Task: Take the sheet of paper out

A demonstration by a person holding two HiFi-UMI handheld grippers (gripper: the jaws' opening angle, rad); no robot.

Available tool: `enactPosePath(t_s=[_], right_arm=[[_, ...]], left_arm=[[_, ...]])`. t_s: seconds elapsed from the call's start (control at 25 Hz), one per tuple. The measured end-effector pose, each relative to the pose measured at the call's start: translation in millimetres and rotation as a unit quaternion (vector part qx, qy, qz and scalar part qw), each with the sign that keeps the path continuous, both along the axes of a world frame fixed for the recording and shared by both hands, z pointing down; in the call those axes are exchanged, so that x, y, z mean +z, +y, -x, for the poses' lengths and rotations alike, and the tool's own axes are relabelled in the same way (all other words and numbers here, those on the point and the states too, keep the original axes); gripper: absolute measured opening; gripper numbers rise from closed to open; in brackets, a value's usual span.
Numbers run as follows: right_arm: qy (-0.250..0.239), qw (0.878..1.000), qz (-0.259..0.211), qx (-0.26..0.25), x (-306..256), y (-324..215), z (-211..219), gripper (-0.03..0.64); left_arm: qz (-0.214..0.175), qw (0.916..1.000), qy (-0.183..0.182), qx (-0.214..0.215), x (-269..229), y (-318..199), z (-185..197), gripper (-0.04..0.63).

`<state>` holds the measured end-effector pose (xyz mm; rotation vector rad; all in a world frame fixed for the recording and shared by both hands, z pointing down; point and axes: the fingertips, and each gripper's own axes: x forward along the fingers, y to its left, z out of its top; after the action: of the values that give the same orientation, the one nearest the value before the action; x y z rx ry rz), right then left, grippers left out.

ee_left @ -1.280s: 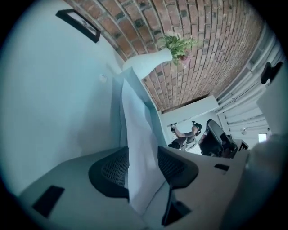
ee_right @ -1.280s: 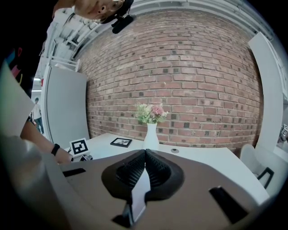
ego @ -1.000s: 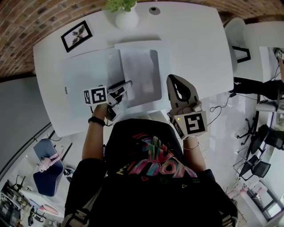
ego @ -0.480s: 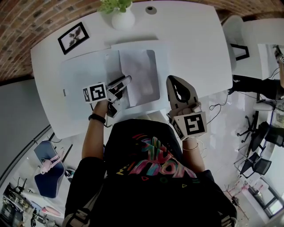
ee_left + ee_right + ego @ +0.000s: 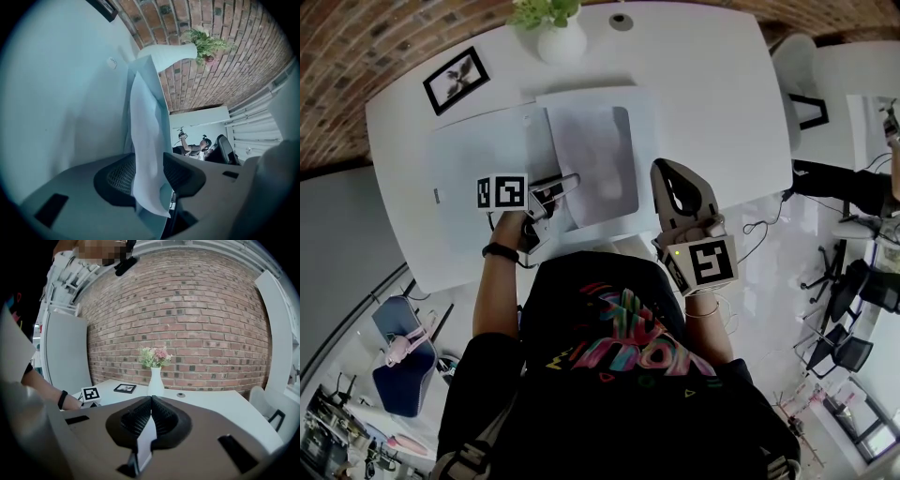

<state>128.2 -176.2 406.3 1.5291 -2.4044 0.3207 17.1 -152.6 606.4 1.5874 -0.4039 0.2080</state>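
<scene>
On the far left of the white table (image 5: 712, 94) lies a small framed picture (image 5: 457, 77). Below it, a pale plastic folder (image 5: 478, 155) is spread flat, with its open leaf turned out to the left.

At that leaf's inner edge is the left gripper (image 5: 565, 186), rolled onto its side with its marker cube facing up. A dark wristband (image 5: 500, 251) sits on the arm behind it. In the left gripper view, the left gripper (image 5: 149, 173) has its jaws standing wide. The near edge of the sheet of paper (image 5: 147, 136) rises between the two ribbed pads, and neither pad is closed down on it (a bluish, see-through layer stands just behind the sheet, apparently part of the folder).

A white vase (image 5: 564, 42) with greenery stands at the table's far edge, just beyond the papers. In the head view, the sheet of paper (image 5: 600, 159) lies on the folder's right half, near the middle of the table. Its near left corner is by the left gripper's tips.

The right gripper (image 5: 661, 169) hovers just beside the sheet's right edge, pointing away from the person. In the right gripper view, the right gripper (image 5: 151, 401) has its pads pressed together. A pale sliver shows in the gap behind them, and I cannot tell what it is.
</scene>
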Motion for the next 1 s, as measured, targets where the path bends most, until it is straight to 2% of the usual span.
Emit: enactPosePath(t_s=[0.08, 0.24, 0.48, 0.8, 1.0], right_arm=[[-0.001, 1.0, 0.001, -0.001, 0.2, 0.5, 0.8, 0.018], [-0.002, 1.0, 0.001, -0.004, -1.2, 1.8, 3.0, 0.018], [-0.003, 1.0, 0.002, -0.003, 1.8, -3.2, 0.7, 0.018], [-0.003, 1.0, 0.004, -0.003, 2.9, -4.9, -2.0, 0.018], [-0.004, 1.0, 0.0, -0.009, 1.7, -6.3, -1.0, 0.018]], left_arm=[[0.006, 1.0, -0.003, -0.001, 1.0, -0.1, 0.5, 0.181], [-0.012, 0.9991, -0.027, -0.03, 3.5, -12.8, 2.1, 0.125], [-0.023, 0.9964, -0.076, -0.027, 15.2, -19.7, 1.9, 0.033], [-0.046, 0.9961, -0.07, -0.026, 8.3, -21.8, 1.5, 0.023], [-0.053, 0.9973, -0.044, -0.023, -3.6, -19.8, -2.2, 0.023]])
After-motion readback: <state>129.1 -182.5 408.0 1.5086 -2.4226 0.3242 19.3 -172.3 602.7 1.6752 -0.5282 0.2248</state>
